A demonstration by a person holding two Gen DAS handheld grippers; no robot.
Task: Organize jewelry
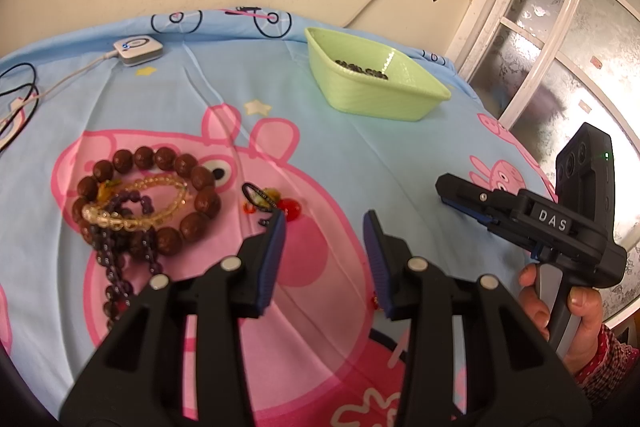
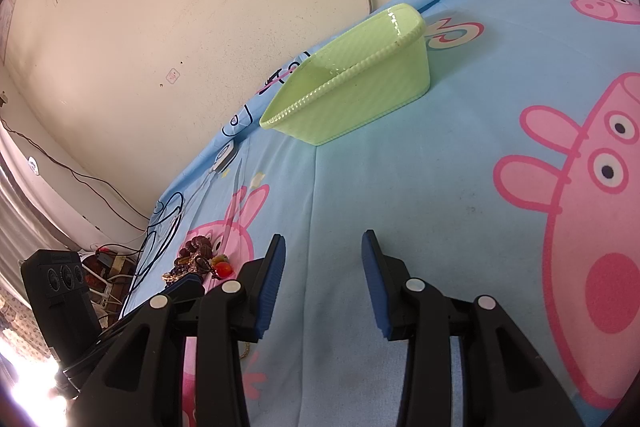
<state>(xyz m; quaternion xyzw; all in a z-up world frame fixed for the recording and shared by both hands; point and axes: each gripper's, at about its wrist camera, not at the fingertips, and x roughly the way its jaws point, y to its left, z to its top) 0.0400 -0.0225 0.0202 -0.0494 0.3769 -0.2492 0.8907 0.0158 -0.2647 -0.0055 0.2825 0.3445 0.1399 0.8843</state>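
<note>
A pile of bead bracelets lies on the cartoon sheet: a large brown wooden one (image 1: 188,167), a pale yellow one (image 1: 160,183) and a dark purple strand (image 1: 116,267). A small black ring with red and yellow charms (image 1: 272,203) lies beside it. My left gripper (image 1: 324,223) is open and empty, its left finger tip just above the charms. A green basket (image 1: 380,95) at the back holds a dark bead strand (image 1: 362,70). My right gripper (image 2: 323,241) is open and empty over bare sheet, also seen in the left wrist view (image 1: 456,193). The basket (image 2: 360,99) lies ahead of it.
A small white device (image 1: 138,49) with a cable sits at the back left, with black cables (image 1: 20,95) at the left edge. The table stands against a cream wall; a window frame (image 1: 540,39) is on the right.
</note>
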